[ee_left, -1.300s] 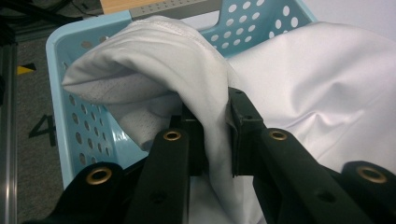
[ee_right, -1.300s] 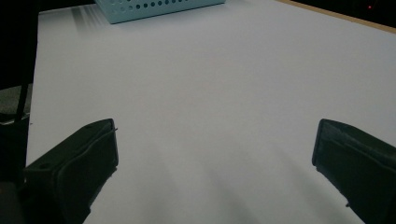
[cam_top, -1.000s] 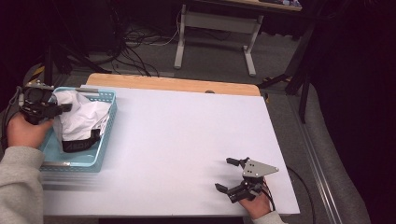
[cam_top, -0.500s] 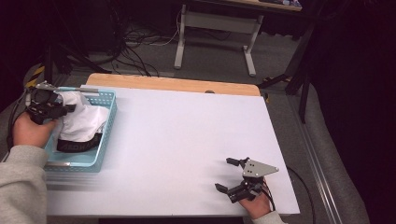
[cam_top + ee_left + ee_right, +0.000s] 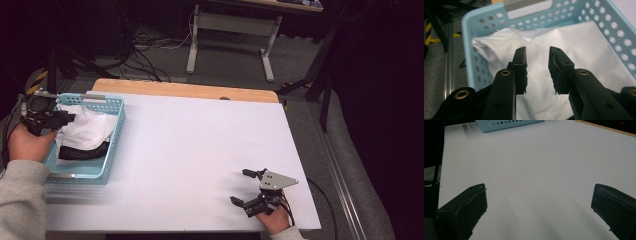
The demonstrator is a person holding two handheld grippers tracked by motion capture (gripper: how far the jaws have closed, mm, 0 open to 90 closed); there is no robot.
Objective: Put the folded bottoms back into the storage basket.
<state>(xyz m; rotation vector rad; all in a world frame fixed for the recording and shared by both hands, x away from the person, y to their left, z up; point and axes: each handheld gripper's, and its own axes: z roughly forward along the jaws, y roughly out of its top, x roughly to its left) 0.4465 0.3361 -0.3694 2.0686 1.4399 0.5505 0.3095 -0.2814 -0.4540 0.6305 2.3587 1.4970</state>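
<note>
White, soft crumpled cloth (image 5: pixel 564 47) in light-blue perforated plastic basket (image 5: pixel 112 145) at bench (image 5: pixel 200 150) left edge, black band (image 5: pixel 82 152) at near end. Likely light, limp, easily bunched; best pinched at a raised fold. Left tool (image 5: pixel 537 68) over cloth, jaws slightly parted, holding nothing. Right tool (image 5: pixel 247 187) near front right corner, wide open, empty. Basket and left tool shifted leftward since earlier frame; right tool unmoved.
</note>
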